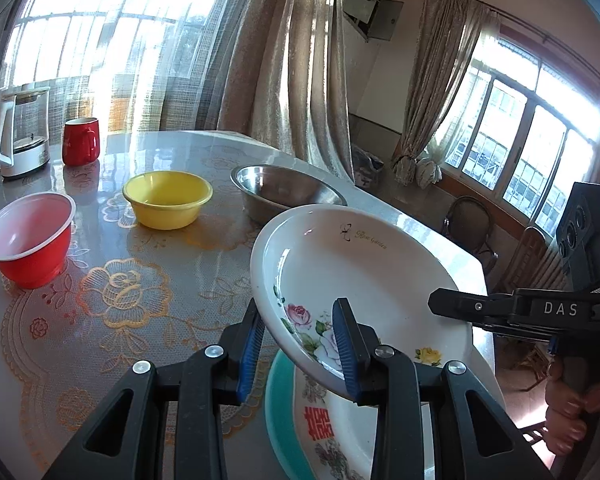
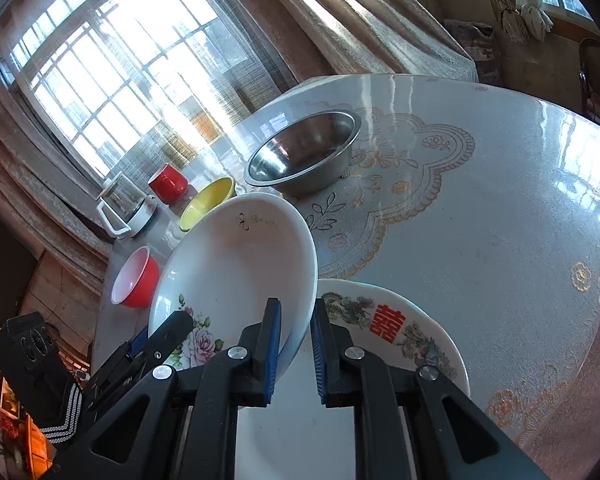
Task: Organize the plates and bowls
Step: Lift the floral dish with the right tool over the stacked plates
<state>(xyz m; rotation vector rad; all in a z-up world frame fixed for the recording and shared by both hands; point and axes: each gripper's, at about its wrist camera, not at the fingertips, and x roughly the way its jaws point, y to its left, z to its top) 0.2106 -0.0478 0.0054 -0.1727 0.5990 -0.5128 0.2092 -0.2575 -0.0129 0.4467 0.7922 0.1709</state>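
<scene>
Left gripper (image 1: 300,344) — blue pads closed on the near rim of the white rose plate (image 1: 360,272), one pad under the rim, one on the inner face. Right gripper (image 2: 294,348) — jaws clamped on the same plate's rim at another point, one pad inside, one outside; its black body shows in the left wrist view with a person's hand (image 1: 572,420) on the grip.

White rose plate: shallow, flower print and small script on its face, held tilted and clear of the table (image 2: 500,200), over the table's near edge.

Plate stack, under it at the near edge: white plate with red character (image 2: 384,324) lying on a teal plate (image 1: 278,412).

Steel bowl (image 2: 300,160): upright, toward the far edge, just beyond the lifted plate.

Yellow bowl (image 1: 167,199): upright, beside the steel bowl, apart from it.

Red bowl (image 1: 30,238): white inside, upright, near the table's side edge.

Red mug (image 1: 81,141) and glass kettle (image 1: 22,132): side by side at the far corner, by the curtained window.
</scene>
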